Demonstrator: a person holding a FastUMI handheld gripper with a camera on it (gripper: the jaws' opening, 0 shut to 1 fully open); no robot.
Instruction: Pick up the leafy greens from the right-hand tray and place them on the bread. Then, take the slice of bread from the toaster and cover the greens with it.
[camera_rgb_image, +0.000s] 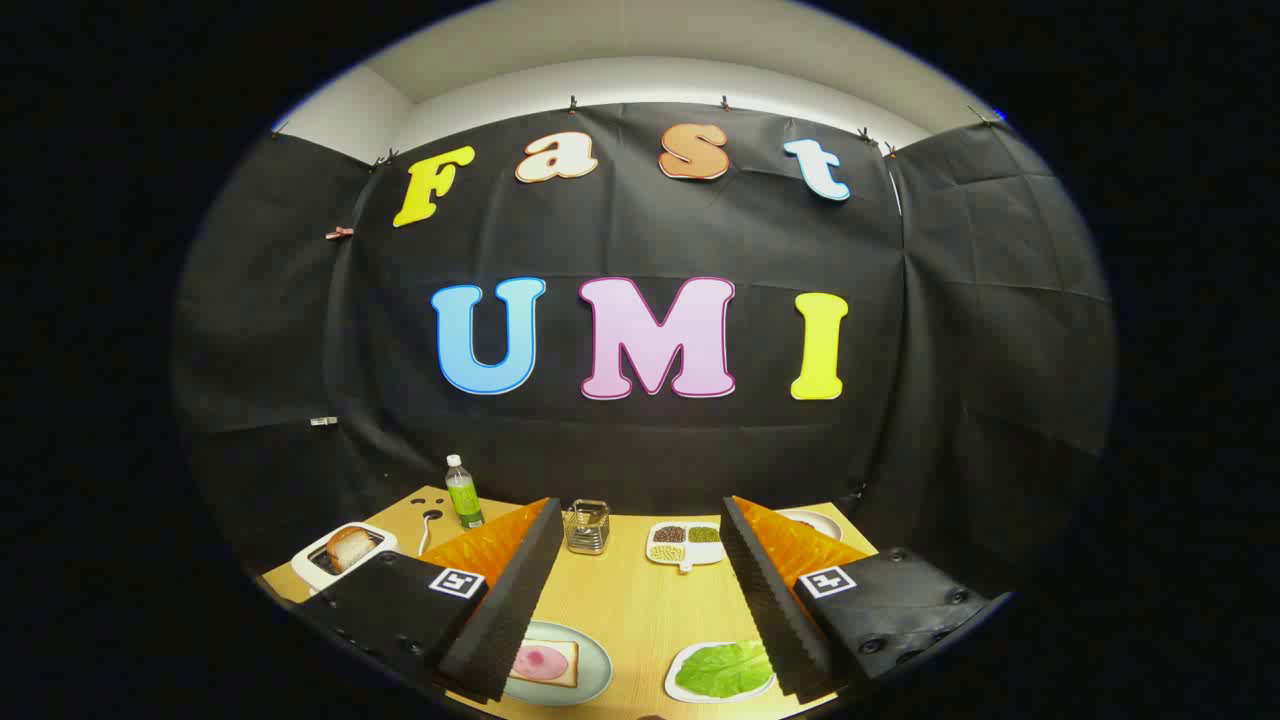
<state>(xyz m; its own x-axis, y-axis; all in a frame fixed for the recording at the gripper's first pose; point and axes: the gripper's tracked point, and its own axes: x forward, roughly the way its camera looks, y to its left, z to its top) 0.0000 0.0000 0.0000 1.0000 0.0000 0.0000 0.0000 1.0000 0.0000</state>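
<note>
Above the pale wooden bench (630, 600) my gripper (640, 600) hangs wide open, holding nothing. Near its right finger, the green lettuce leaf (722, 668) lies on its white tray (680, 688); ham-topped bread (545, 662) sits left. First pickup pending: I'd lower onto the leaf.

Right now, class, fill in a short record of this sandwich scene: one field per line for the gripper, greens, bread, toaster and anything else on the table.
gripper: gripper open, fingers wide apart, holding nothing
greens: leafy greens on a white tray, beside the right finger
bread base: bread slice topped with a pink slice, on a plate by the left finger
toaster: toaster with bread in it, beyond the left finger
other: green bottle, wire basket, divided dish
</note>
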